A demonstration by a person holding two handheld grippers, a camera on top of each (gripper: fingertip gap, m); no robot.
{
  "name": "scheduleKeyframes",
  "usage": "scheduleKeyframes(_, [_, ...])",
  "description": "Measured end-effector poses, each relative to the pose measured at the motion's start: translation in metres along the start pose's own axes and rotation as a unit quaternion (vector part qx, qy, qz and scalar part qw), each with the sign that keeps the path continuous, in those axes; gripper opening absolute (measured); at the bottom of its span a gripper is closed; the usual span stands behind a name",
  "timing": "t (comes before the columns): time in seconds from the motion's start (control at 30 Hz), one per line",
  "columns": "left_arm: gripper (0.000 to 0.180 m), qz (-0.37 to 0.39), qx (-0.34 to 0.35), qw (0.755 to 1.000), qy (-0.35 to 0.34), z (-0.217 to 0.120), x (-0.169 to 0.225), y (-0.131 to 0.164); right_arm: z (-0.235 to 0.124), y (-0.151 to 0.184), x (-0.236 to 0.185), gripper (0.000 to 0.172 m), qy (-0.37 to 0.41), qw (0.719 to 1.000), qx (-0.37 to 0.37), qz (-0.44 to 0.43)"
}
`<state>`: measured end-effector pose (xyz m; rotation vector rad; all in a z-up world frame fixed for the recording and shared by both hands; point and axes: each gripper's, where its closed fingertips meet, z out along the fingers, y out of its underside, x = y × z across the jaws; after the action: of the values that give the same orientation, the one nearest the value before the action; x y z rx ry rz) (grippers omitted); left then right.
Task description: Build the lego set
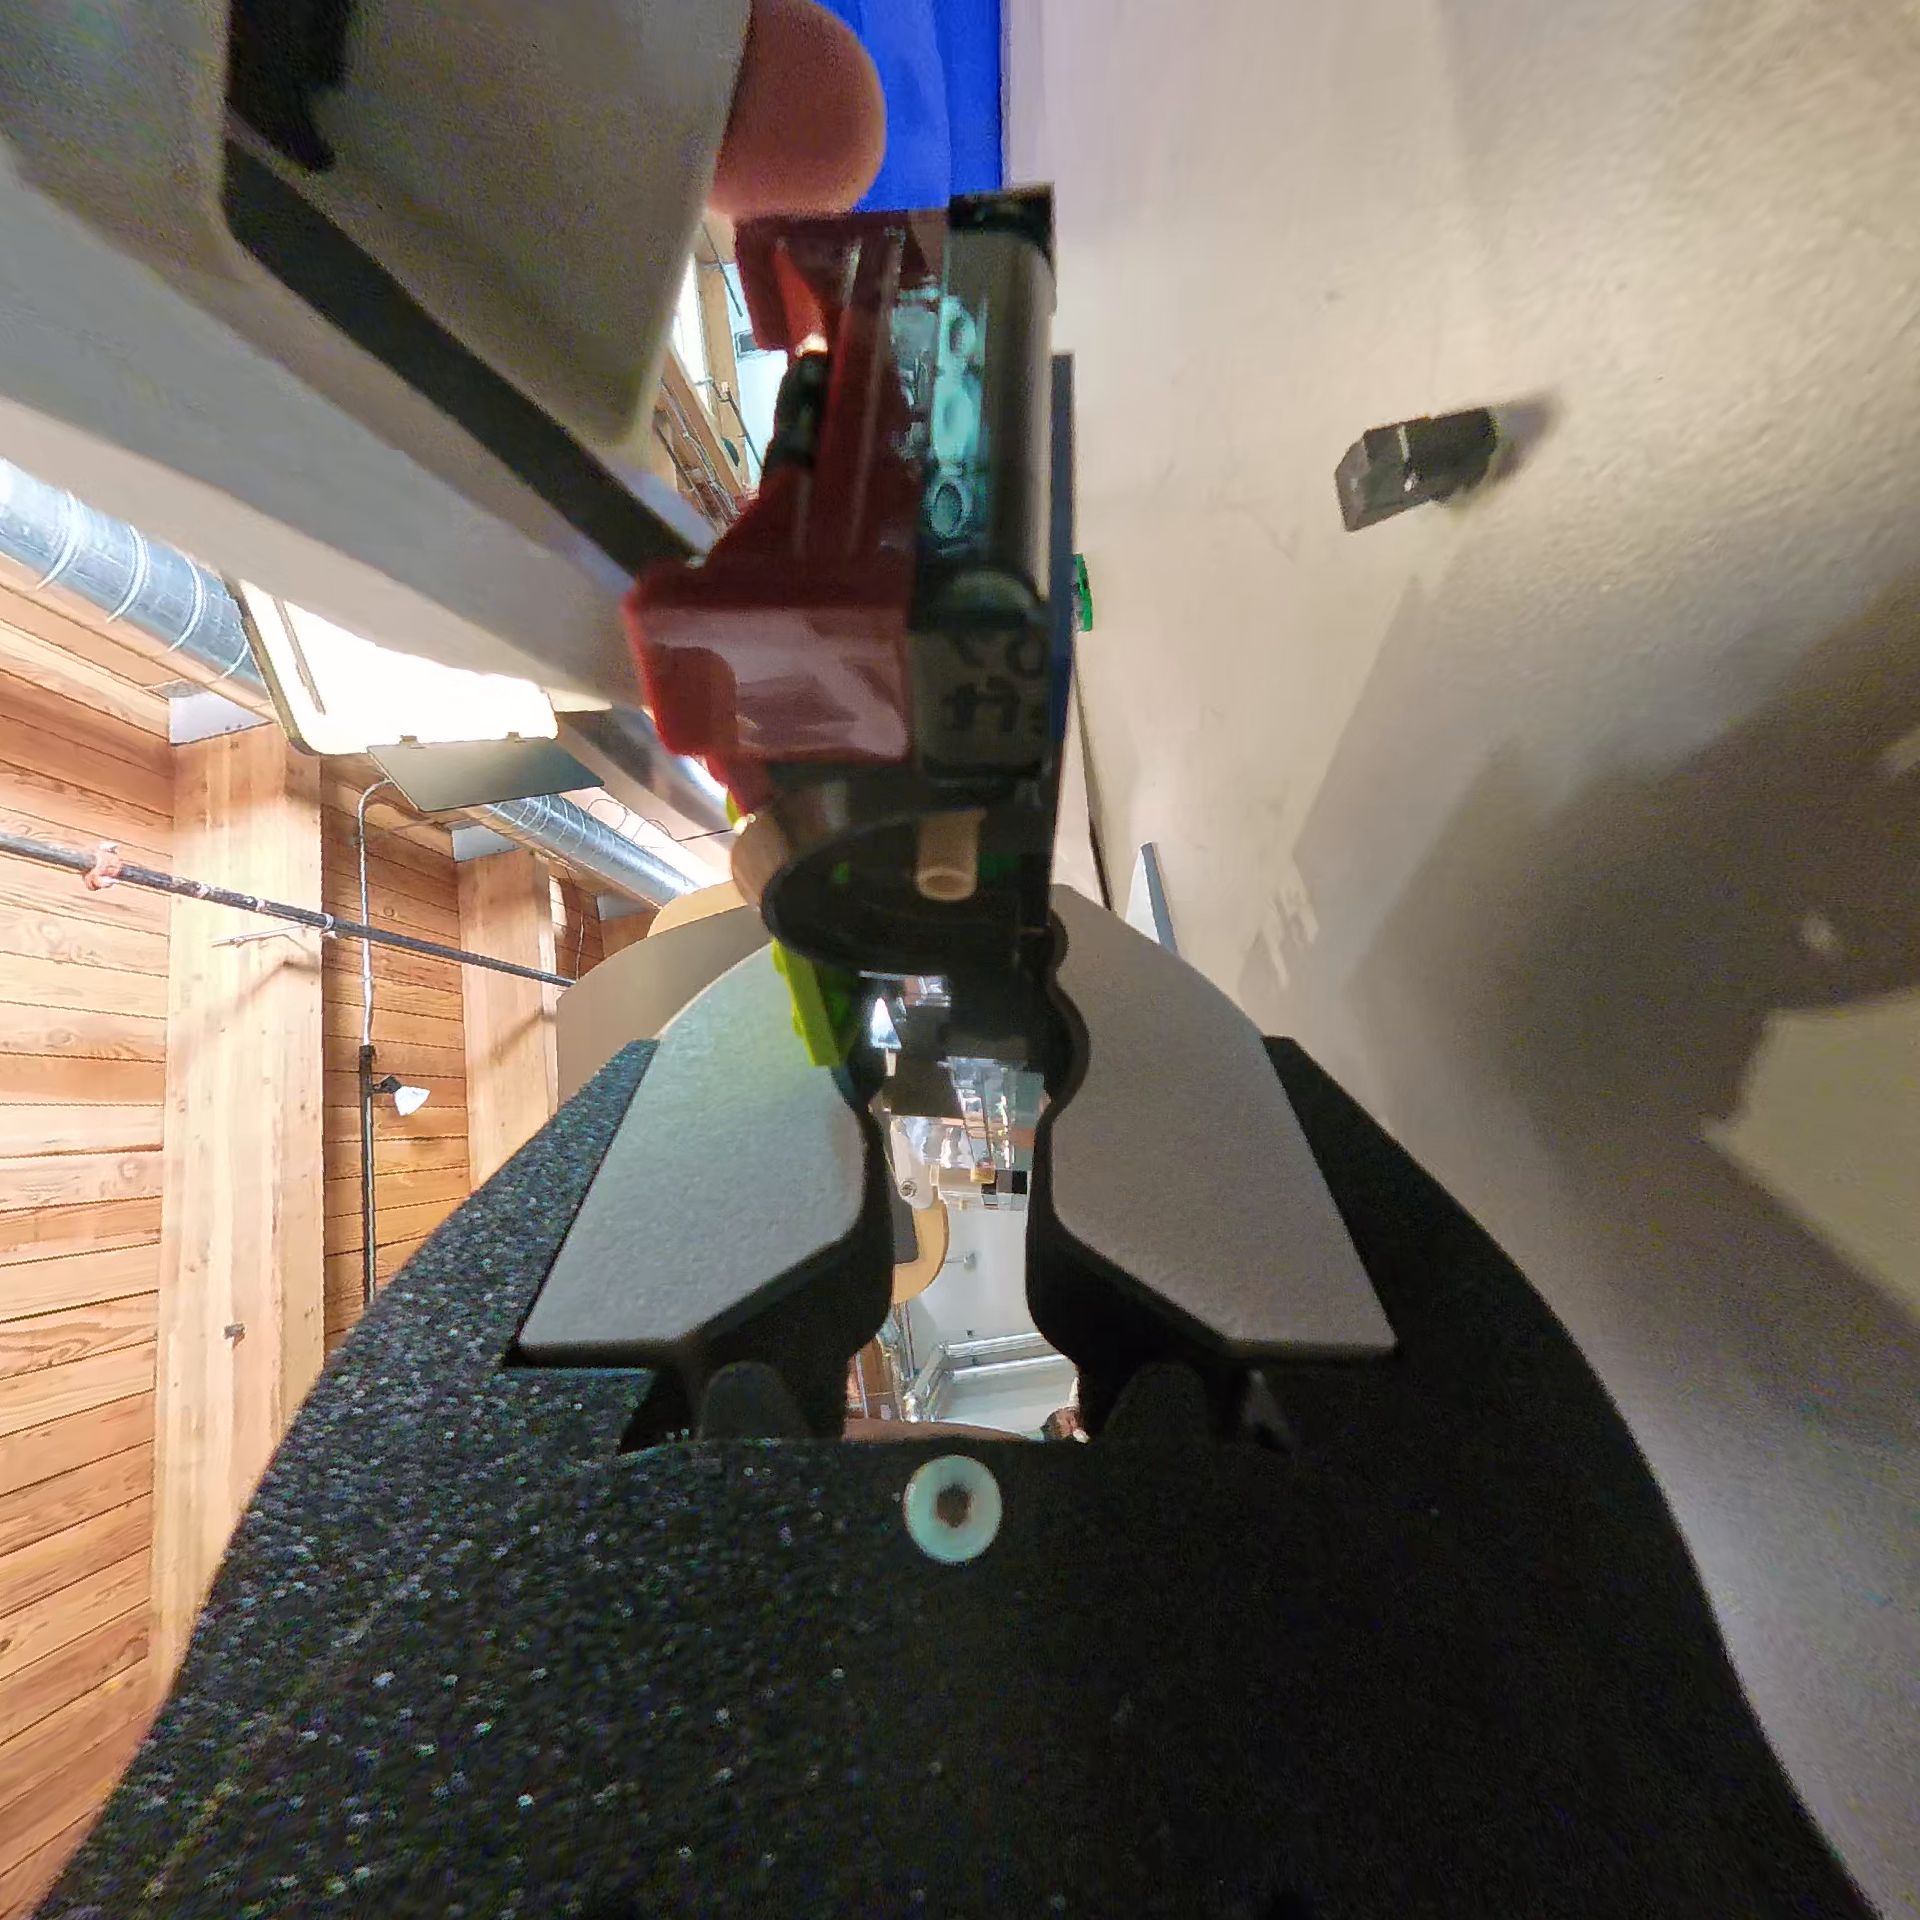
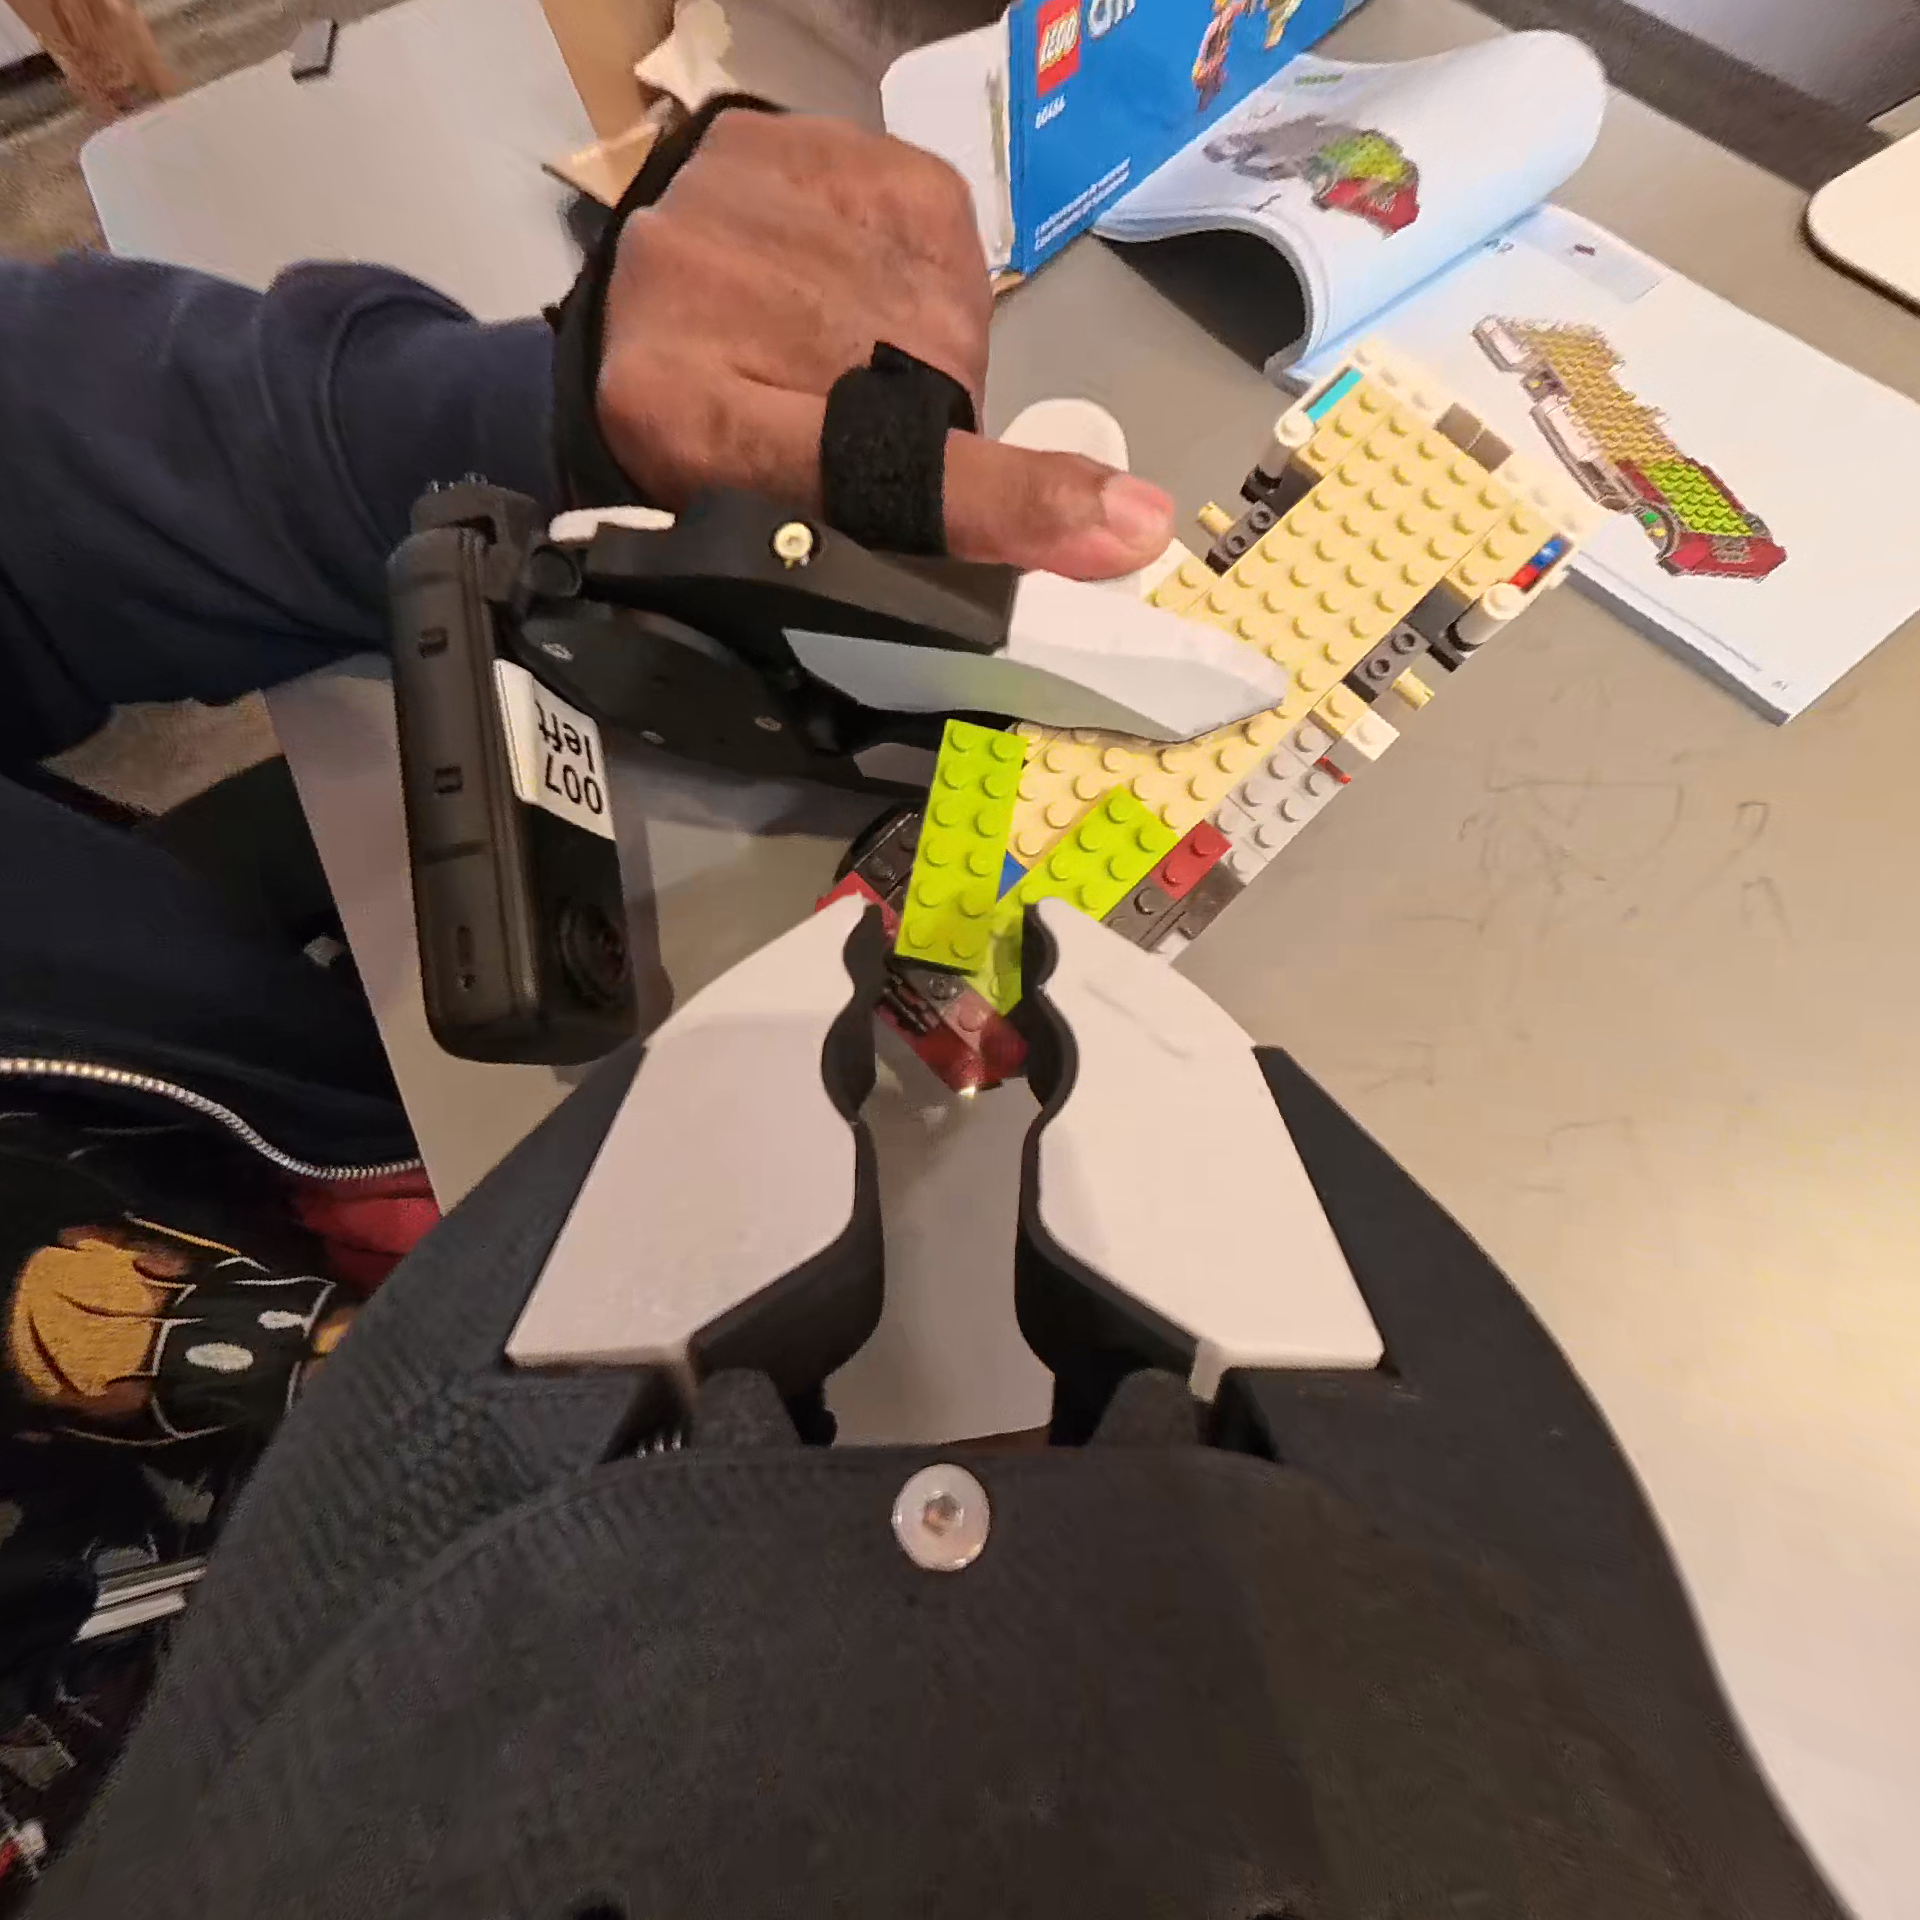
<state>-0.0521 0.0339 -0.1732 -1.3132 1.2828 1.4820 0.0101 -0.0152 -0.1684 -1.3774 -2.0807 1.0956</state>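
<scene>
Grey counter (image 2: 1558, 935) spreads beyond the right gripper (image 2: 951, 925), with an open instruction booklet (image 2: 1662, 468) far ahead and to the right of its jaws and a blue box (image 2: 1122, 104) farther off behind that. A long brick model (image 2: 1351, 499), tan-studded on top with grey, black and dark red edging, stretches away from the jaws toward the booklet.

The right jaws stand narrowly apart. Between their tips lies the lower end of a loose lime plate (image 2: 961, 842), tilted away to the upper left. A second lime plate (image 2: 1112, 842) is seated on the model just ahead and right of the tips. The model's dark red end (image 2: 977, 1039) sits under and between the two fingers. I cannot tell whether either pad touches the loose plate.

The left gripper (image 1: 945, 997), carried by a strapped hand (image 2: 790, 291), comes in from the left just ahead of the right jaws, one grey finger lying across the tan studs. Its own view shows the model edge-on, clamped between its jaws, with a black wheel (image 1: 883, 904) just ahead of the tips. Left of them runs a wooden wall (image 1: 104, 1039) with a silver duct (image 1: 125, 582).
</scene>
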Motion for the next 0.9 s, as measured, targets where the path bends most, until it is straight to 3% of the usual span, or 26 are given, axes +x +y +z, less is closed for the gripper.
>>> scheduleKeyframes(0.2, [0.026, 0.006, -0.006, 1.000, 0.005, 0.001, 0.003, 0.002, 0.004, 0.002, 0.002, 0.017, 0.009, 1.000, -0.013, -0.010])
scheduleKeyframes(0.6, [0.025, 0.003, -0.010, 1.000, 0.009, 0.001, 0.004, 0.001, -0.004, 0.000, 0.024, 0.016, 0.084, 0.996, -0.011, 0.024])
scheduleKeyframes(0.9, [0.025, -0.006, -0.008, 1.000, 0.011, 0.001, 0.004, 0.001, 0.001, 0.003, 0.009, 0.025, 0.049, 0.998, -0.024, 0.023])
